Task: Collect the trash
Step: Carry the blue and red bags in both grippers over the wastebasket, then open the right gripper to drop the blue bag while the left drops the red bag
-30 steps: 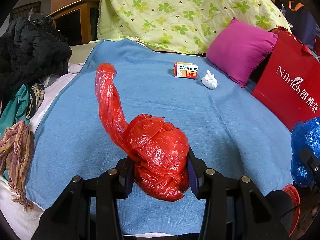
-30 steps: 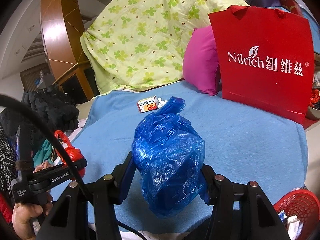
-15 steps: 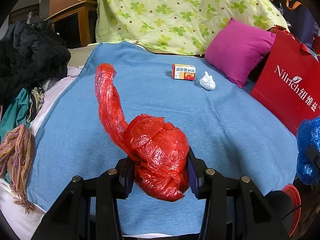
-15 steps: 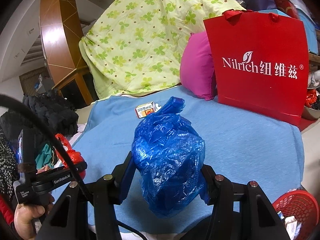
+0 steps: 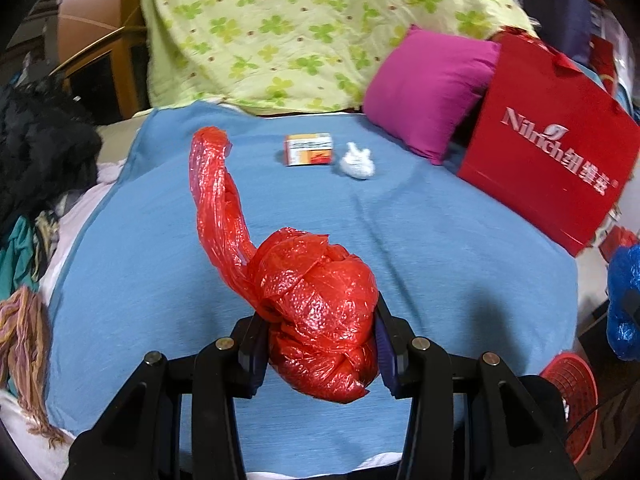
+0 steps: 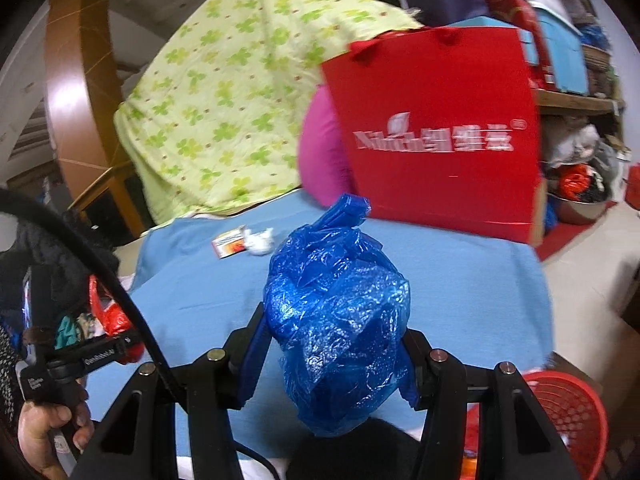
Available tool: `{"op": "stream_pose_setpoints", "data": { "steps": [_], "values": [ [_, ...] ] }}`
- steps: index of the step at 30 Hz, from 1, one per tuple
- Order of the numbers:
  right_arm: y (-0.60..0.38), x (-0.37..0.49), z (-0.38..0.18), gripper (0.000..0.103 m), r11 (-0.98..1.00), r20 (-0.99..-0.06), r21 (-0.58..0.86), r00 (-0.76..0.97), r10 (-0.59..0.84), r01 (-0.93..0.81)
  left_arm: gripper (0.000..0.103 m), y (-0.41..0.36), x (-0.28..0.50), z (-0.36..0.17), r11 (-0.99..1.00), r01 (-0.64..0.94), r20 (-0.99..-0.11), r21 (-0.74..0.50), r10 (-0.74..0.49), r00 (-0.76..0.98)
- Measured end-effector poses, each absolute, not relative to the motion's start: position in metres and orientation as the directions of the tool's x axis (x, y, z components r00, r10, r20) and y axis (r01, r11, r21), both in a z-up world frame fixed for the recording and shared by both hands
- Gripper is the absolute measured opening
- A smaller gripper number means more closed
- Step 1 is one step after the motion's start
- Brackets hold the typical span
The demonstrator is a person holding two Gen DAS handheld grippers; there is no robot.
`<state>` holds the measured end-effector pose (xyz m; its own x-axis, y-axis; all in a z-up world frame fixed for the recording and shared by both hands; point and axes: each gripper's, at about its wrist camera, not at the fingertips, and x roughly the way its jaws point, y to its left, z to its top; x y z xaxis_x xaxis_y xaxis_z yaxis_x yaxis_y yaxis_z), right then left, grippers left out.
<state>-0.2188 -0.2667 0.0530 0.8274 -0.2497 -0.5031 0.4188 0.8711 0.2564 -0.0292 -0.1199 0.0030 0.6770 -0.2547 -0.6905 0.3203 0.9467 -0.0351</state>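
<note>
My left gripper is shut on a crumpled red plastic bag whose long twisted tail rises to the upper left. It hangs above the near part of the blue blanket. In the right wrist view my right gripper is shut on a bunched blue plastic bag. A small orange-and-white box and a crumpled white tissue lie side by side on the blanket's far part. A red mesh basket stands low at the right, below the bed's edge. The blue bag shows at the left wrist view's right edge.
A red paper shopping bag stands at the bed's right side against a magenta pillow. A green flowered quilt is heaped at the back. Dark clothes pile up at the left. A hand holds the left gripper's handle.
Both grippers have swung to the right with their bags still held. The box and tissue have slid left in the views, and the red basket shows more at the right.
</note>
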Motion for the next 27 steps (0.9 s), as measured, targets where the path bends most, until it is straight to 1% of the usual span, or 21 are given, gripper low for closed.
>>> {"op": "stream_pose_setpoints", "data": {
  "steps": [7,11,14,20,23,25,26,27],
  "values": [
    [-0.318,-0.287,0.044,0.058,0.789,-0.55,0.202,0.734,-0.399,0.581,0.047,-0.158,-0.048,0.009,0.911,0.411,-0.679,-0.041,-0.327,0.657],
    [-0.349,-0.33,0.02,0.058,0.709,-0.61,0.184,0.645,-0.461,0.68,0.047,-0.184,-0.062,0.012,0.88,0.472,-0.678,-0.05,-0.376,0.631],
    [-0.36,-0.351,0.001,0.058,0.68,-0.646,0.17,0.602,-0.469,0.713,0.047,-0.206,-0.075,0.015,0.851,0.522,-0.677,-0.053,-0.415,0.608],
    [-0.374,-0.378,-0.031,0.058,0.652,-0.718,0.163,0.542,-0.436,0.741,0.047,-0.248,-0.106,0.02,0.782,0.621,-0.674,-0.053,-0.487,0.555],
    [-0.376,-0.381,-0.044,0.061,0.656,-0.751,0.145,0.514,-0.415,0.741,0.047,-0.269,-0.121,0.021,0.746,0.664,-0.676,-0.047,-0.514,0.529],
    [-0.381,-0.378,-0.054,0.067,0.653,-0.78,0.122,0.479,-0.402,0.747,0.047,-0.279,-0.13,0.02,0.723,0.689,-0.679,-0.048,-0.53,0.509],
    [-0.382,-0.377,-0.056,0.072,0.65,-0.787,0.113,0.467,-0.404,0.752,0.047,-0.284,-0.134,0.019,0.713,0.699,-0.683,-0.05,-0.535,0.497],
    [-0.384,-0.378,-0.058,0.074,0.643,-0.791,0.105,0.456,-0.408,0.759,0.047,-0.289,-0.138,0.017,0.705,0.707,-0.686,-0.049,-0.538,0.489]
  ]
}}
